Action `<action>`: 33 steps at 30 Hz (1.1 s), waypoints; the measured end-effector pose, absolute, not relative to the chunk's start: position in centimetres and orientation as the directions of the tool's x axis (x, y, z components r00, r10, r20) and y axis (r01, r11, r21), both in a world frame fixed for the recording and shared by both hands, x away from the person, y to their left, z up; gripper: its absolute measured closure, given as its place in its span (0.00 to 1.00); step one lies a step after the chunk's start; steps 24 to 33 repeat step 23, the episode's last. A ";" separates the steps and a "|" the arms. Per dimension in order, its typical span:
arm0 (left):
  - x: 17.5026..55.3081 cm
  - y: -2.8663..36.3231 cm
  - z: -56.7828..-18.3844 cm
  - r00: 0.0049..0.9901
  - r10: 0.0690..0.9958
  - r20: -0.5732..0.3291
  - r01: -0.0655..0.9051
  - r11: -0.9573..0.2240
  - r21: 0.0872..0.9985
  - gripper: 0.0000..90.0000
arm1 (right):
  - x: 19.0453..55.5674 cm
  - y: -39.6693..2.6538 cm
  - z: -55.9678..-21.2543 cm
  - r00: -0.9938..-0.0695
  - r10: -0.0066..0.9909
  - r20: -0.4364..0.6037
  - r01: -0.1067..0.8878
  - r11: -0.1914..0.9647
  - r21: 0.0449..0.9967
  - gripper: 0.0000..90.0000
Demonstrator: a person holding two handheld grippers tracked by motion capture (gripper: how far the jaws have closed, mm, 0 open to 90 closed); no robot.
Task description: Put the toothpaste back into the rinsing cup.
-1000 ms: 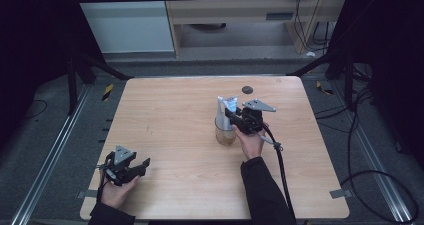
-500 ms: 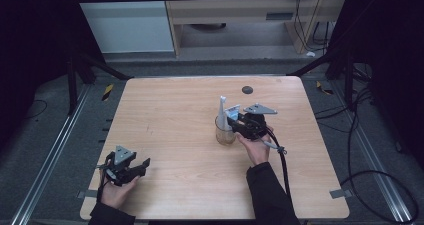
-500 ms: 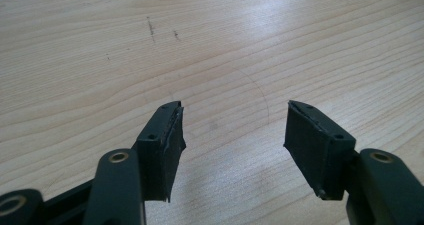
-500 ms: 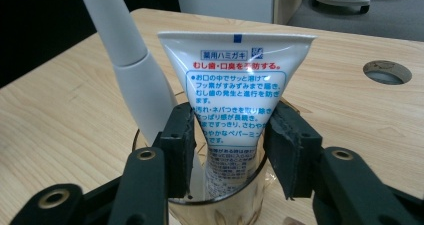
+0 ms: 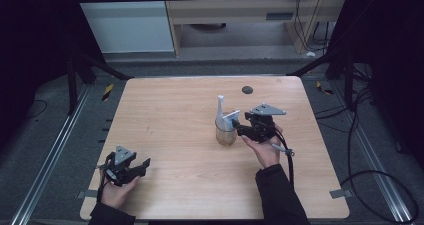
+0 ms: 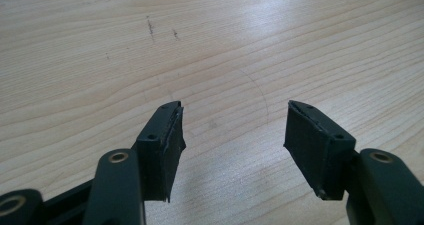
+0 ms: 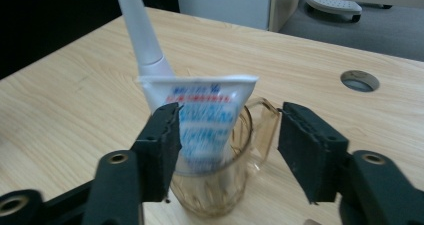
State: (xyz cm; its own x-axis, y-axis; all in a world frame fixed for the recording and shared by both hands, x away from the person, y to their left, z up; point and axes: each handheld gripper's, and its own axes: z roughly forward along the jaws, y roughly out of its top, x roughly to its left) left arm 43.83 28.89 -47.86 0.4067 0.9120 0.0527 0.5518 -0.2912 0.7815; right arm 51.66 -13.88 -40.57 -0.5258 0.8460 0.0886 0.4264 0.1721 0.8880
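the tube [image 7: 200, 120] looks blurry, its blue n red words can't be read. its bottom hides in the glass mug [image 7: 220, 185]. the white stick [image 7: 137, 30] gets cut off at the pic's top.

Tube [image 7: 200, 115], likely toothbrush [image 7: 140, 30], in mug [image 7: 220, 185].

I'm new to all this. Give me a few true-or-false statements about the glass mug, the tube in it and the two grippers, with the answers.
1. The toothpaste tube stands in the glass mug. True.
2. The right gripper clamps the tube. False: its jaws have just been opening and stand apart, clear of the tube.
3. The left gripper holds a spoon. False: its jaws are open over bare table.
4. A white toothbrush handle rises from the mug. True.
5. The mug lies tipped over. False: it stands upright.
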 end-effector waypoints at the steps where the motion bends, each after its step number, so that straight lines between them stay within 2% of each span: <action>1: 43.9 28.9 -47.9 0.406 0.912 0.051 0.554 -0.290 0.781 0.44 | 51.1 -14.5 -40.5 -0.535 0.838 0.105 0.442 0.172 0.880 0.37; 2: 43.9 28.9 -47.9 0.406 0.912 0.051 0.554 -0.290 0.781 0.44 | 51.1 -14.5 -40.5 -0.535 0.838 0.105 0.442 0.172 0.880 0.37; 5: 43.9 28.9 -47.9 0.408 0.912 0.049 0.556 -0.291 0.779 0.44 | 50.1 -15.5 -40.5 -0.545 0.828 0.131 0.469 0.172 0.866 0.28; 9: 43.8 28.9 -48.0 0.409 0.911 0.051 0.556 -0.293 0.778 0.44 | 48.3 -17.2 -41.2 -0.547 0.830 0.104 0.481 0.210 0.851 0.22; 14: 43.9 28.8 -48.0 0.410 0.911 0.049 0.560 -0.293 0.775 0.42 | 46.3 -20.4 -44.1 -0.516 0.852 0.085 0.524 0.236 0.818 0.17; 23: 43.8 29.0 -48.0 0.413 0.910 0.042 0.564 -0.291 0.773 0.40 | 44.7 -23.9 -46.8 -0.440 0.895 0.069 0.586 0.228 0.778 0.16; 33: 43.8 29.0 -48.0 0.413 0.910 0.042 0.564 -0.291 0.773 0.40 | 44.7 -23.9 -46.8 -0.440 0.895 0.069 0.586 0.228 0.778 0.16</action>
